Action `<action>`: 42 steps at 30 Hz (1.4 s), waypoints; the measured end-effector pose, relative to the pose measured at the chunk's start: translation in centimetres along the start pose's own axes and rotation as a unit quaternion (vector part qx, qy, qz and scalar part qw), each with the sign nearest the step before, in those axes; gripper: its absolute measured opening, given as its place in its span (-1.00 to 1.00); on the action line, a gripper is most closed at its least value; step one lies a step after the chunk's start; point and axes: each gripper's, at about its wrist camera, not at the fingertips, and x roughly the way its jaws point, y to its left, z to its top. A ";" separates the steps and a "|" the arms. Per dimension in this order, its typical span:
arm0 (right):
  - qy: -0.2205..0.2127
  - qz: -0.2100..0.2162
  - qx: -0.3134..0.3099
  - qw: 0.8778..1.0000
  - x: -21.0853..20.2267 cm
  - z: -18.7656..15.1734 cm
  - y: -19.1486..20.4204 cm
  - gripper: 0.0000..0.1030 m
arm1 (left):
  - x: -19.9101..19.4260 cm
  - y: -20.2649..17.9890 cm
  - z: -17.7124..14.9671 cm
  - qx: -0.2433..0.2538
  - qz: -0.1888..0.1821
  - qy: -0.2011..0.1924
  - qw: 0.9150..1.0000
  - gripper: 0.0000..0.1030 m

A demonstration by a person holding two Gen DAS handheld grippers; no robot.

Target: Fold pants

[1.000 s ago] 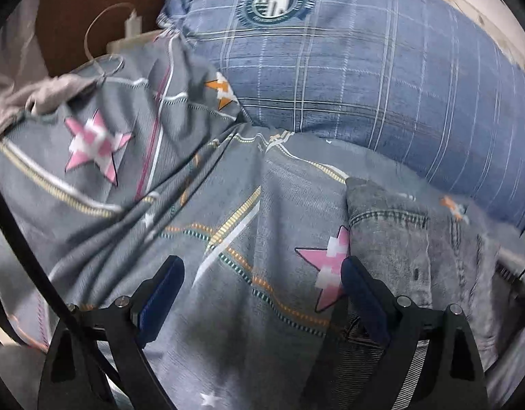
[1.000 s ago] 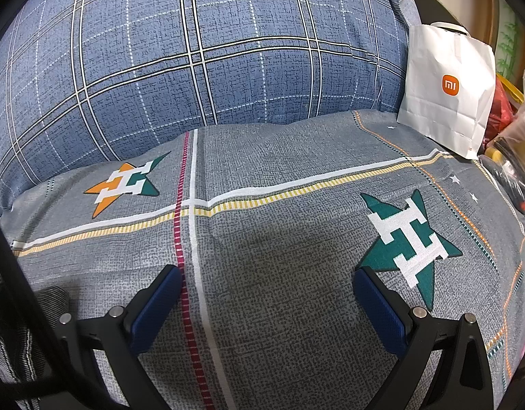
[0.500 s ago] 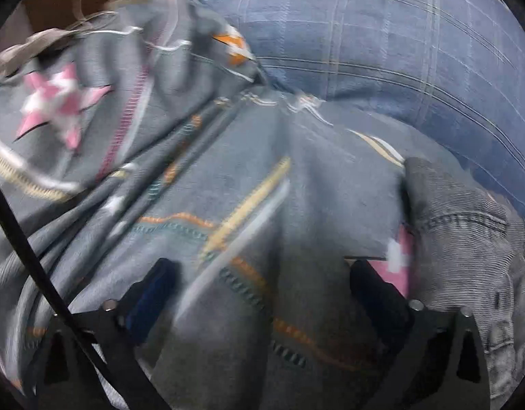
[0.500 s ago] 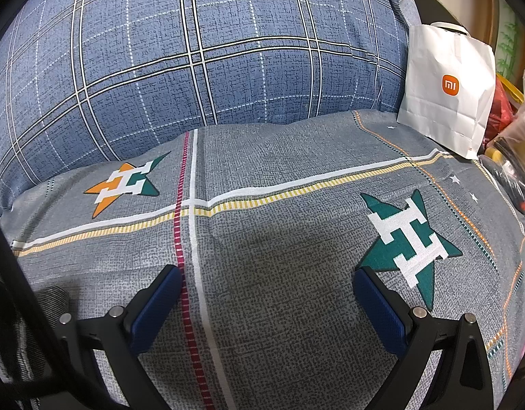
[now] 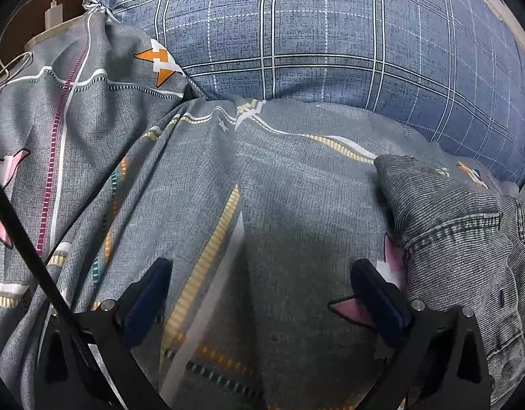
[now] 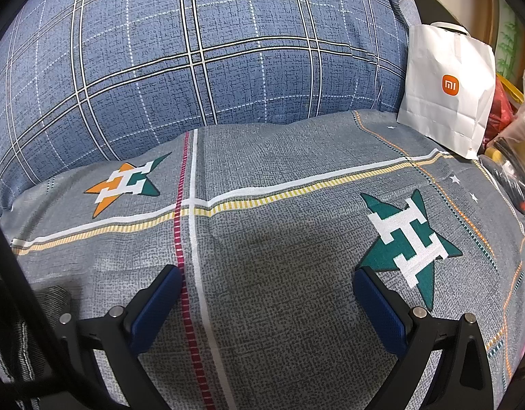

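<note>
Bedding fills both views: a grey bedsheet (image 5: pixel 296 205) printed with stripes and stars, and behind it a blue checked pillow (image 5: pixel 330 34). In the left wrist view we see the left gripper (image 5: pixel 262 294) with its 2 blue pads spread wide, nothing between them but sheet; its jaws have just been opening to this width. The pants (image 5: pixel 467 239), grey denim with pale stitching, lie bunched on the sheet at the right of this view, just beside the right-hand pad and apart from it as far as we can tell. A pink star (image 5: pixel 392 263) on the sheet shows partly from under the edge of the pants. To the left the sheet is rucked into long folds, and a white charger (image 5: pixel 54 13) with its cable sits at the upper left corner beyond the sheet. In the right wrist view we see the right gripper (image 6: pixel 265 290) likewise spread wide and empty above a flat stretch of sheet, a red stripe running under its left pad and a green star (image 6: pixel 409 242) near its right pad. A dark grey fold of cloth (image 6: pixel 9 324), probably the pants, shows at the lower left edge. A white paper bag (image 6: pixel 446 92) with an orange logo stands at the far right against the pillow.
</note>
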 end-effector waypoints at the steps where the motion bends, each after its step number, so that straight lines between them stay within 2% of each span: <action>1: 0.000 0.000 0.000 1.000 0.0 0.0 0.0 0.97 | 0.0 0.1 0.0 -0.002 -0.003 -0.001 1.000 1.00; 21: 0.000 0.000 0.000 1.000 0.0 0.0 0.0 0.97 | -0.1 0.2 0.0 -0.003 -0.003 -0.002 1.000 1.00; 31: 0.000 0.000 0.000 1.000 0.0 0.0 0.0 0.97 | -0.2 -0.1 -0.1 0.003 0.013 -0.004 1.000 1.00; 42: 0.000 0.000 0.000 1.000 0.0 0.0 0.0 0.97 | -0.2 0.0 -0.3 -0.003 0.009 -0.006 1.000 1.00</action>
